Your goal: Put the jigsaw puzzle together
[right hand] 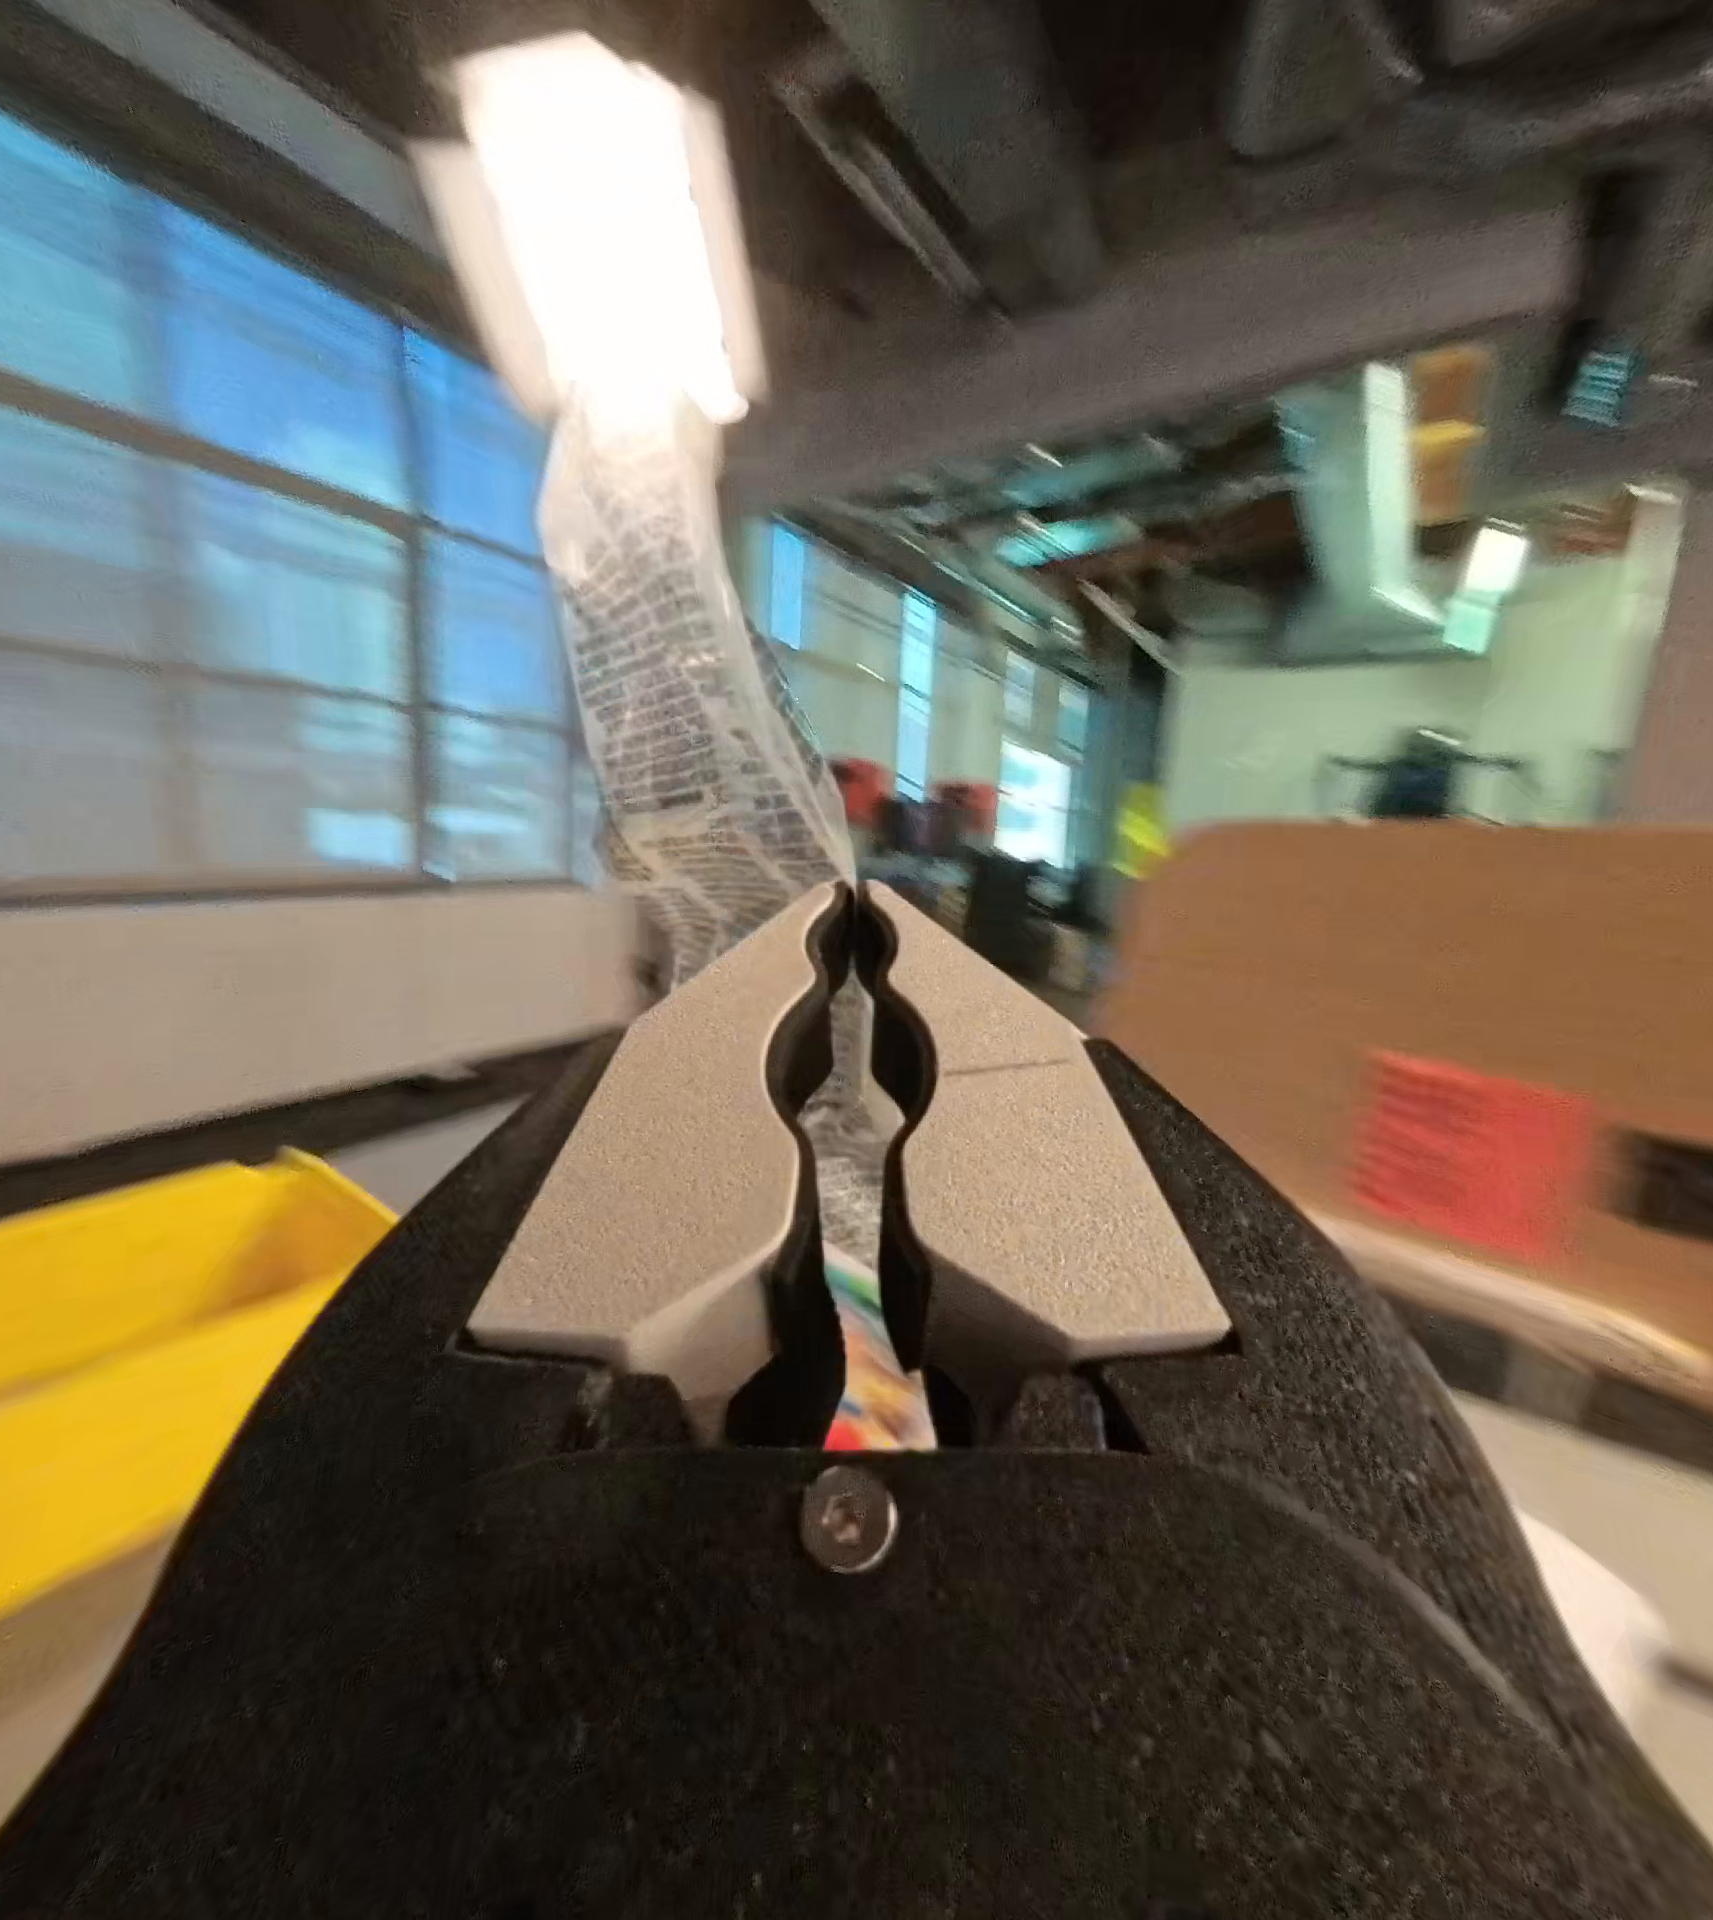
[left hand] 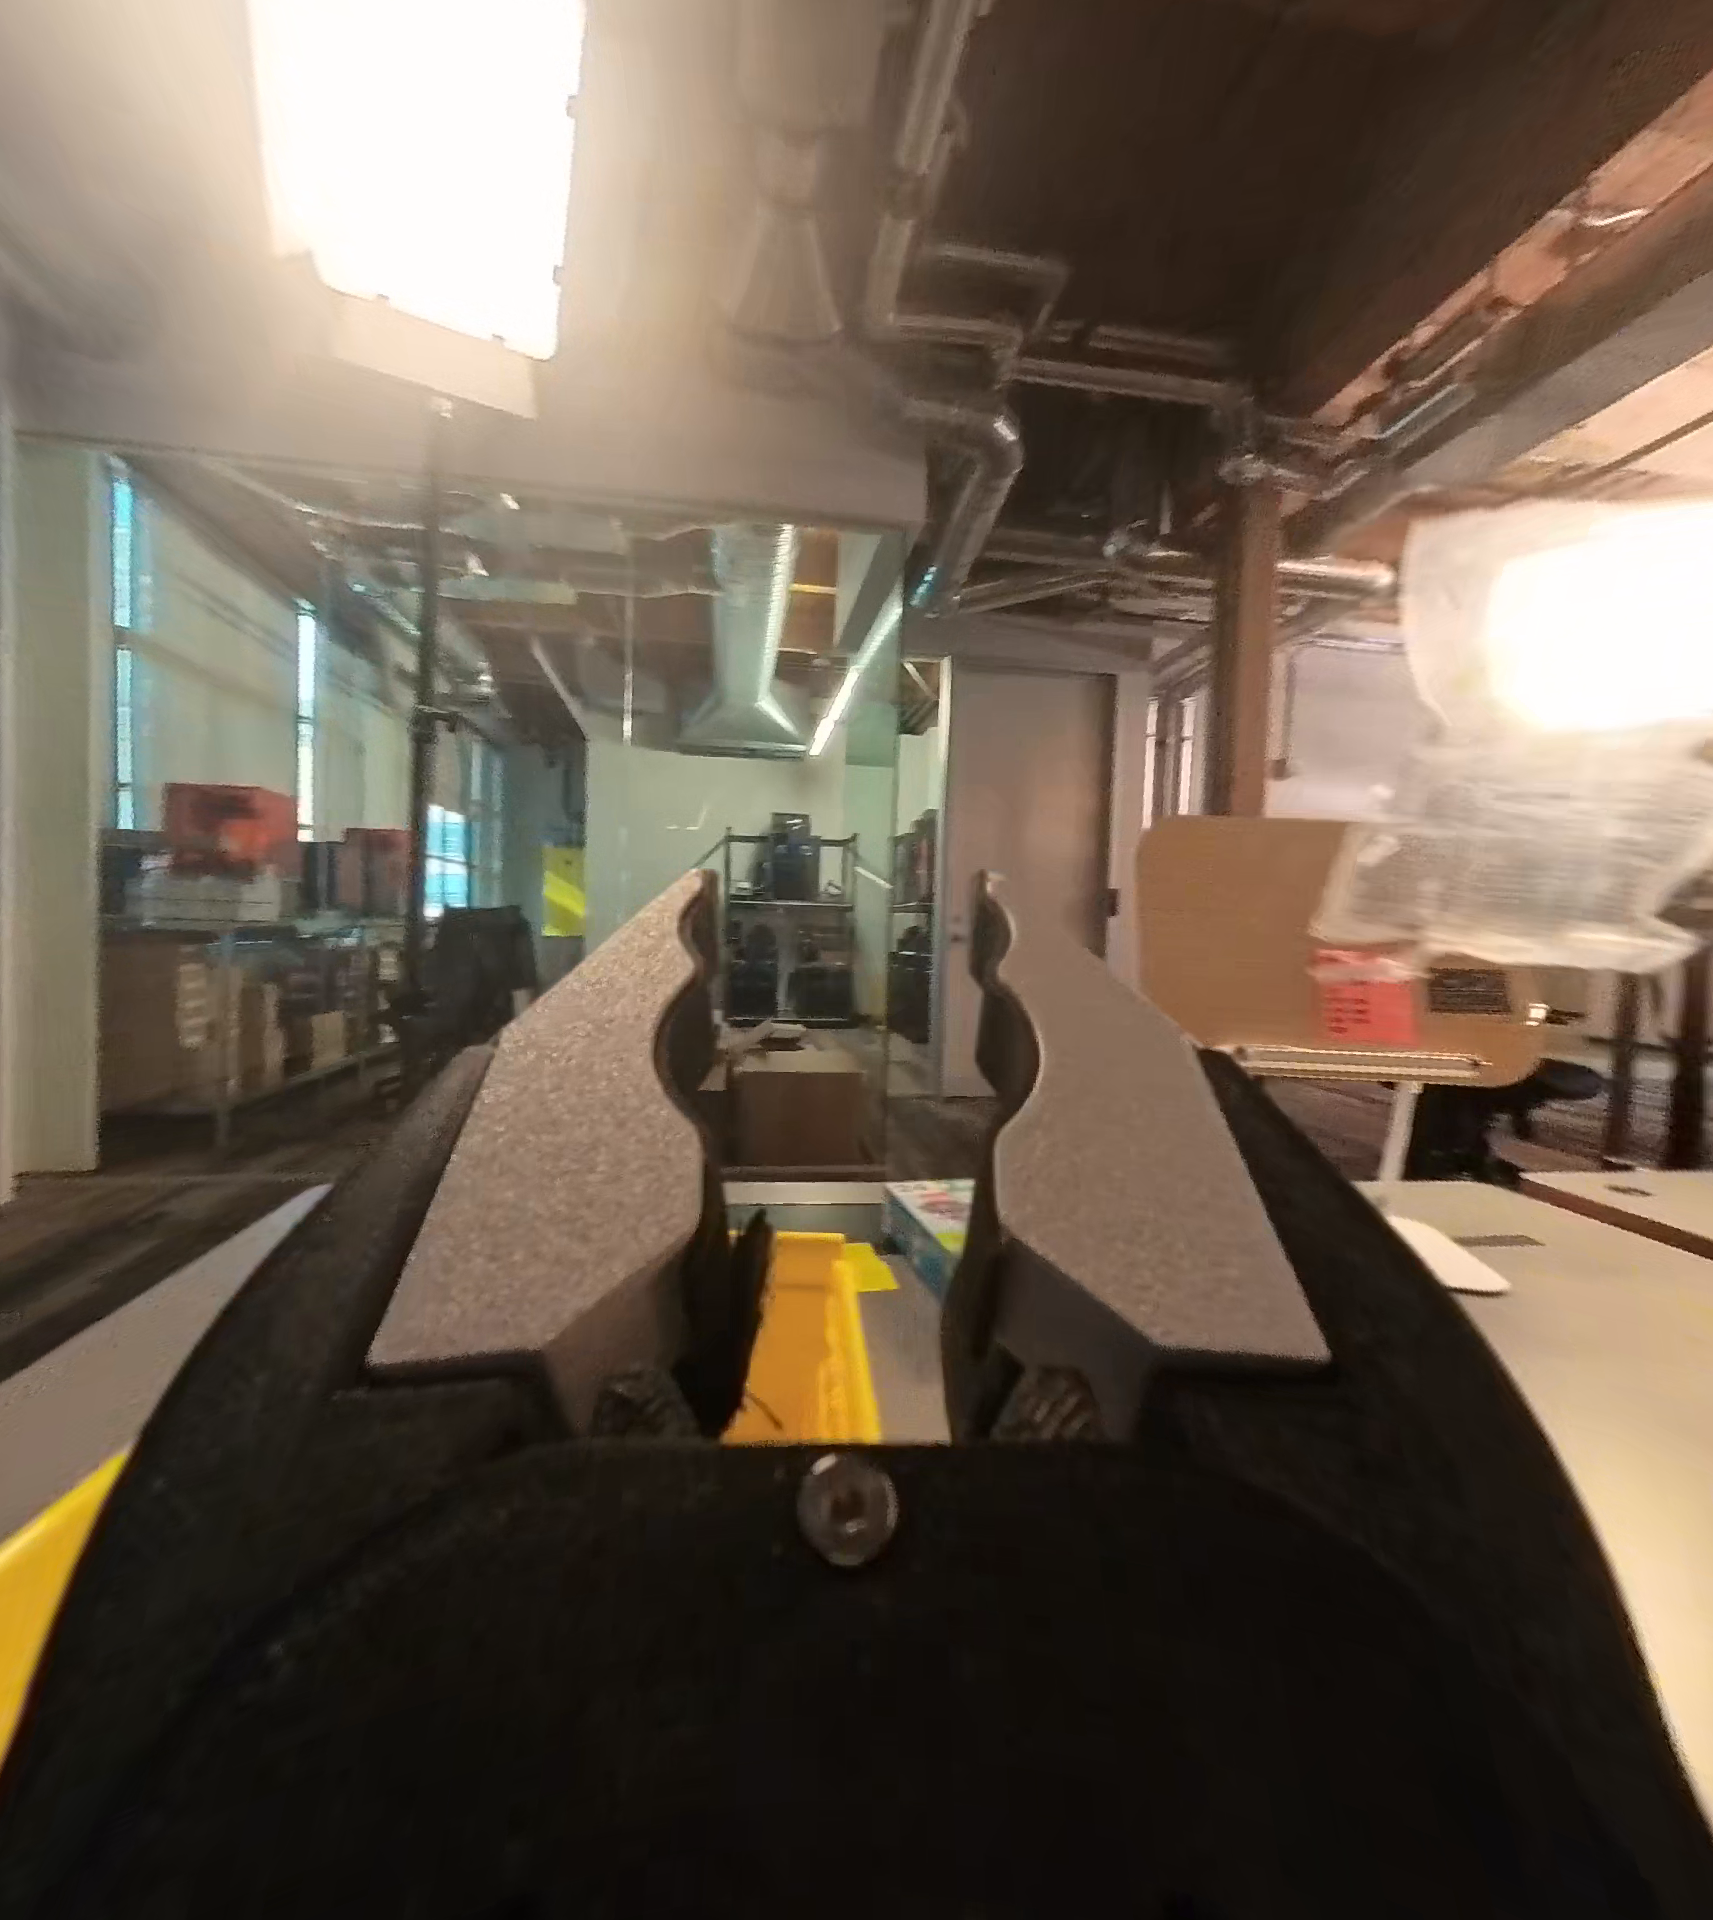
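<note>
My right gripper (right hand: 857, 891) is shut on a clear plastic bag (right hand: 670, 707) printed with dark text. The bag rises up and to the left from the fingertips and a strip of it runs down between the fingers. The same bag (left hand: 1548, 831) shows blurred at the upper right of the left wrist view, held in the air. My left gripper (left hand: 844, 883) is open with nothing between its fingers, raised and pointing across the room. A yellow bin (left hand: 816, 1340) lies below it on the table.
A cardboard box (right hand: 1475, 987) with a red label stands on the table at the right and shows in the left wrist view (left hand: 1236, 935). Another yellow bin (right hand: 104, 1330) is at the left. A colourful box (left hand: 925, 1226) lies past the bin. The white table (left hand: 1579, 1351) extends right.
</note>
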Action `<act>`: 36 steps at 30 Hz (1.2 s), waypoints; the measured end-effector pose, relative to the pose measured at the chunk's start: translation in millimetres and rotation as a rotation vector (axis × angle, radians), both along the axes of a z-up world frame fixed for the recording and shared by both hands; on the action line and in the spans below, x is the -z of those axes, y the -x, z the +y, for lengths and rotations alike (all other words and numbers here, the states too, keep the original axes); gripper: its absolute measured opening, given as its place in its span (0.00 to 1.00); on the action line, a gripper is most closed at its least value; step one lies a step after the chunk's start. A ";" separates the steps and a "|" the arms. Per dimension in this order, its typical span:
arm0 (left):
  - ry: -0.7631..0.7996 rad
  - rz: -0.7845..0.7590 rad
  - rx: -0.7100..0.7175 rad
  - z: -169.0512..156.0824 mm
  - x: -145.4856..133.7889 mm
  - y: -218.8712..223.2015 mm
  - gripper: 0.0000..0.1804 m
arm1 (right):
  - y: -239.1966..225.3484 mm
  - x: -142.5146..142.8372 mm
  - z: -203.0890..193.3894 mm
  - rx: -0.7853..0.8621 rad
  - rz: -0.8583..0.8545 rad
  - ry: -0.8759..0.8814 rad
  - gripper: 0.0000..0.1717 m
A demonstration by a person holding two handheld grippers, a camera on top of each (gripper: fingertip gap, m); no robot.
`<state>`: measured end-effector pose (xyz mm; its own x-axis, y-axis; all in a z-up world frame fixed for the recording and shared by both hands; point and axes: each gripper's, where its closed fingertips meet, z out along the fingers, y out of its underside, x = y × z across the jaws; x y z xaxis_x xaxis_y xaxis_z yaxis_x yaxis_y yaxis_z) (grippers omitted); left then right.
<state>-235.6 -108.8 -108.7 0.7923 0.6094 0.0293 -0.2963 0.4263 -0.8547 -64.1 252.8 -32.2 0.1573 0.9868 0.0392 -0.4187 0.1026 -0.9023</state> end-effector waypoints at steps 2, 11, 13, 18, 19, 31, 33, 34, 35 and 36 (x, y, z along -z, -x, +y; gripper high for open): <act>0.009 -0.002 0.038 12.7 3.0 -3.6 0.26 | -74.4 21.5 59.4 0.273 -0.153 0.033 0.00; 0.073 0.014 0.010 32.8 17.4 -6.6 0.25 | -268.3 180.4 185.0 0.906 -1.036 0.202 0.00; 0.090 0.003 0.004 32.6 21.2 -7.1 0.26 | -262.5 216.9 194.2 0.868 -1.150 0.311 0.16; 0.131 -0.048 -0.095 8.2 36.8 -0.4 0.29 | -220.8 173.4 197.5 1.076 -0.939 0.110 0.68; 0.141 -0.058 -0.123 0.5 41.2 1.1 0.29 | -198.3 149.0 186.1 1.060 -0.817 0.018 0.67; 0.441 -0.333 0.007 -7.4 139.0 -9.5 0.36 | 26.1 163.5 -36.5 0.047 -0.027 -0.142 0.52; 0.514 -0.371 0.011 -4.1 158.9 -11.1 0.35 | 40.2 185.6 -43.5 -0.041 -0.067 -0.084 0.51; 0.547 -0.396 0.021 -2.0 168.8 -11.8 0.34 | 45.0 194.0 -46.8 -0.082 -0.089 -0.068 0.50; 0.570 -0.419 0.028 0.0 177.5 -12.2 0.33 | 48.9 200.7 -49.8 -0.111 -0.108 -0.062 0.49; 0.582 -0.435 0.037 2.1 184.0 -12.7 0.31 | 52.5 205.4 -51.7 -0.133 -0.123 -0.054 0.49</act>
